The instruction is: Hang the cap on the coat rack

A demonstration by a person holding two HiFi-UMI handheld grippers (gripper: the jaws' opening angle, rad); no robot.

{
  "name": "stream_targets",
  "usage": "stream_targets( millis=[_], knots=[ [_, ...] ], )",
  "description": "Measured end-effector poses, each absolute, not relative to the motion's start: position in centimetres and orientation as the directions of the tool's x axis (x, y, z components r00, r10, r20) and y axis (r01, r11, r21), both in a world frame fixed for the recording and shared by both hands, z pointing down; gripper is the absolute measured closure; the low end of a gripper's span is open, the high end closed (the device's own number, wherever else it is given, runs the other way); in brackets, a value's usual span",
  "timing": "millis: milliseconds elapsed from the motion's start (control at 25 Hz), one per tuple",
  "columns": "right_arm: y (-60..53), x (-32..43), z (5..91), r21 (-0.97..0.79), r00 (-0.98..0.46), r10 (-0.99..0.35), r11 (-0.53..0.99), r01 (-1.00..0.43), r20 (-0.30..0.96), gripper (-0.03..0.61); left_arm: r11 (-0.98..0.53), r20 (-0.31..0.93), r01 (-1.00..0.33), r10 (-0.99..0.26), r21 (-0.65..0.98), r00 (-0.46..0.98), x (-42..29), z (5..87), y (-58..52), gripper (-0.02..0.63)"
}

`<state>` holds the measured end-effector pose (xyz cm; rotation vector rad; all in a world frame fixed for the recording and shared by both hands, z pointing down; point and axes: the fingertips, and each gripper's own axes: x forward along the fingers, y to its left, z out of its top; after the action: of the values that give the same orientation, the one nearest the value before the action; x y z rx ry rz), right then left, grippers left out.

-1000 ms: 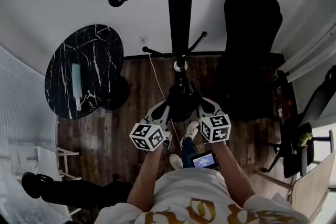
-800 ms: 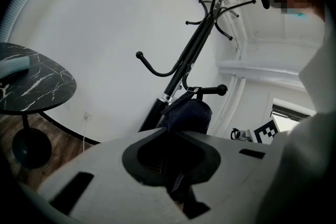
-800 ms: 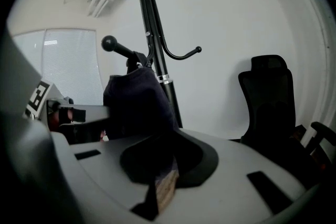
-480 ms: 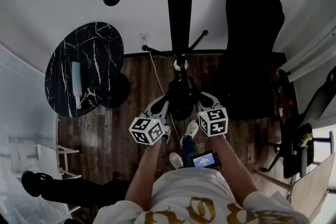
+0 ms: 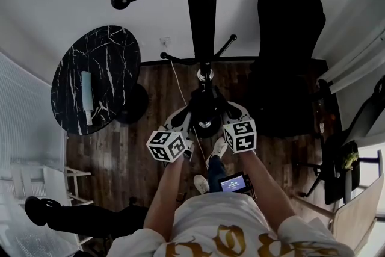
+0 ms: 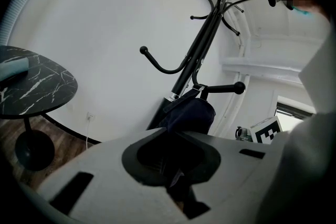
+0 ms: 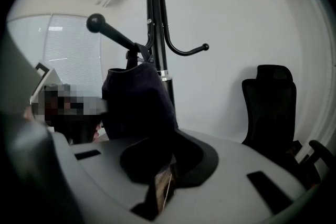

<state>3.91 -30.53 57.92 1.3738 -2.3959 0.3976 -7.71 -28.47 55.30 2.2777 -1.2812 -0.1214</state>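
Observation:
The dark navy cap (image 5: 204,110) hangs between my two grippers, close to the black coat rack (image 5: 200,15). Its back strap (image 6: 197,92) lies over a ball-tipped peg (image 6: 239,87) of the rack; from the other side the strap (image 7: 137,53) sits on that peg (image 7: 96,23) too. My left gripper (image 5: 190,117) is shut on the cap's left edge, with dark cloth pinched in its jaws in the left gripper view (image 6: 177,178). My right gripper (image 5: 221,112) is shut on the cap's right edge (image 7: 137,105), with fabric between its jaws (image 7: 160,186).
A round black marble table (image 5: 114,48) with a pale object (image 5: 88,98) stands to the left. A black office chair (image 5: 290,39) is right of the rack, and another chair (image 5: 352,150) stands at the far right. A wall socket and cable (image 5: 165,44) sit behind the rack's base.
Both grippers have moved forward and closer together, carrying the cap towards the rack's pole. Both grips hold as before.

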Motion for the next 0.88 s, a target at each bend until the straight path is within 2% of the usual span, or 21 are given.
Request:
stream_targets(
  millis=[240, 440, 680, 880],
  knots=[
    [-30.3, 4.4, 57.7, -0.033, -0.446, -0.793, 0.477, -0.878, 0.414, 0.554, -0.443, 0.197, -0.794, -0.809, 0.416, 0.554, -7.1, 55.5, -28.2, 0.584],
    [-29.8, 3.9, 58.2, -0.053, -0.47, -0.755, 0.504, -0.862, 0.457, 0.544, -0.428, 0.171, -0.798, -0.827, 0.425, 0.535, -7.5, 55.3, -28.0, 0.581],
    [-28.4, 4.0, 59.2, -0.107, -0.485, -0.724, 0.502, -0.858, 0.491, 0.476, -0.414, 0.17, -0.799, -0.834, 0.436, 0.525, -8.2, 55.3, -27.3, 0.529],
    [-27.0, 5.1, 58.9, -0.124, -0.462, -0.74, 0.465, -0.876, 0.488, 0.46, -0.391, 0.167, -0.816, -0.852, 0.425, 0.495, -9.0, 54.8, -26.3, 0.495]
  ],
)
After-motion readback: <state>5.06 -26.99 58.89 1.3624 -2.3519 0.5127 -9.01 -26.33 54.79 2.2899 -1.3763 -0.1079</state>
